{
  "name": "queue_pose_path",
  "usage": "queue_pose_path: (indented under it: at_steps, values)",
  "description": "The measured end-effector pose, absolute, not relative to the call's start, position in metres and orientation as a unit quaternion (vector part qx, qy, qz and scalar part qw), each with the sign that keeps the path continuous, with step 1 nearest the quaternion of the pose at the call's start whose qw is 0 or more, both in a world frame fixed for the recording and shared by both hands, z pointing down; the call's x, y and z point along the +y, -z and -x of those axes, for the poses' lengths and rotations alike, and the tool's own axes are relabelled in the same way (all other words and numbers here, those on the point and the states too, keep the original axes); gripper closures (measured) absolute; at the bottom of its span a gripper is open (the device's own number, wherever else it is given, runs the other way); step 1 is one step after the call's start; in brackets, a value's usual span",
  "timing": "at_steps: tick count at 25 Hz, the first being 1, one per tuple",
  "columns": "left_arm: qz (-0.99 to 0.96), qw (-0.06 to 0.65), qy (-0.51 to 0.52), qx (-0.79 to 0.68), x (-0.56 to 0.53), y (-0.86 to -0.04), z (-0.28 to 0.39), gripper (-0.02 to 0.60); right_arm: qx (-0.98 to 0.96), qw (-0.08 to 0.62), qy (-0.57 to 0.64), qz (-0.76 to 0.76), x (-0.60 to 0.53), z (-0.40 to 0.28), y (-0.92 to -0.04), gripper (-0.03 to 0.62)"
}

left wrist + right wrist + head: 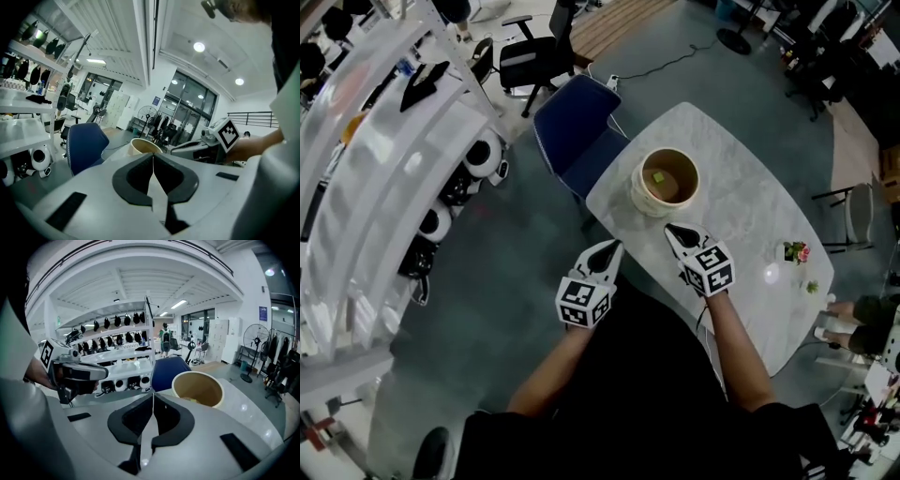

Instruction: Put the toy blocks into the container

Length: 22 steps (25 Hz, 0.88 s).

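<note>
Open workshop hall, seen from above and from desk height. An oval white marble desk (759,234) stands on a grey floor (525,281). A blue chair (577,127) is just beside its far left edge, and a black office chair (530,56) stands beyond. A strip of wooden flooring (619,23) lies farther off. Long white shelves (366,178) run along the left side, with dark gear (117,320) hanging in a row on the top tier. The white ribbed ceiling (140,282) carries round lamps (199,47) and tube lights (179,304). Tall dark-framed glass panels (187,98), pale lockers (225,347) and a standing fan (255,341) line the far wall.
</note>
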<state>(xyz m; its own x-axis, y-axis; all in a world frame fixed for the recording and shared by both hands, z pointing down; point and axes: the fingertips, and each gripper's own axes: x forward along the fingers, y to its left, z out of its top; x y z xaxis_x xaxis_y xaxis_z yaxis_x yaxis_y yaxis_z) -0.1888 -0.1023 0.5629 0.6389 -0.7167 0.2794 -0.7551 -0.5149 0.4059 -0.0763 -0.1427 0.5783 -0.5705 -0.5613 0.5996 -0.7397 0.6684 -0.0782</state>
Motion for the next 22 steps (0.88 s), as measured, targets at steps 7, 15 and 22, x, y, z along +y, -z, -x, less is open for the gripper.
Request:
queue_pose_path:
  at_steps: [7,15,22]
  values:
    - [-0.874,0.267,-0.043,-0.404,-0.083,-0.574,0.180,0.575,-0.844,0.263,-0.172,-0.435,-0.088,0.039,-0.574,0.588]
    - [-0.911,0.217,-0.071,-0.343,-0.076,-0.566,0.100,0.575,-0.789,0.194,-0.205,-0.546,-0.043,-0.063,-0.553,0.588]
    - [-0.938,0.158,-0.065,-0.300,-0.050,-0.533,-0.036,0.575,-0.738,0.146,-0.184,-0.633,0.034,-0.210,-0.516,0.588]
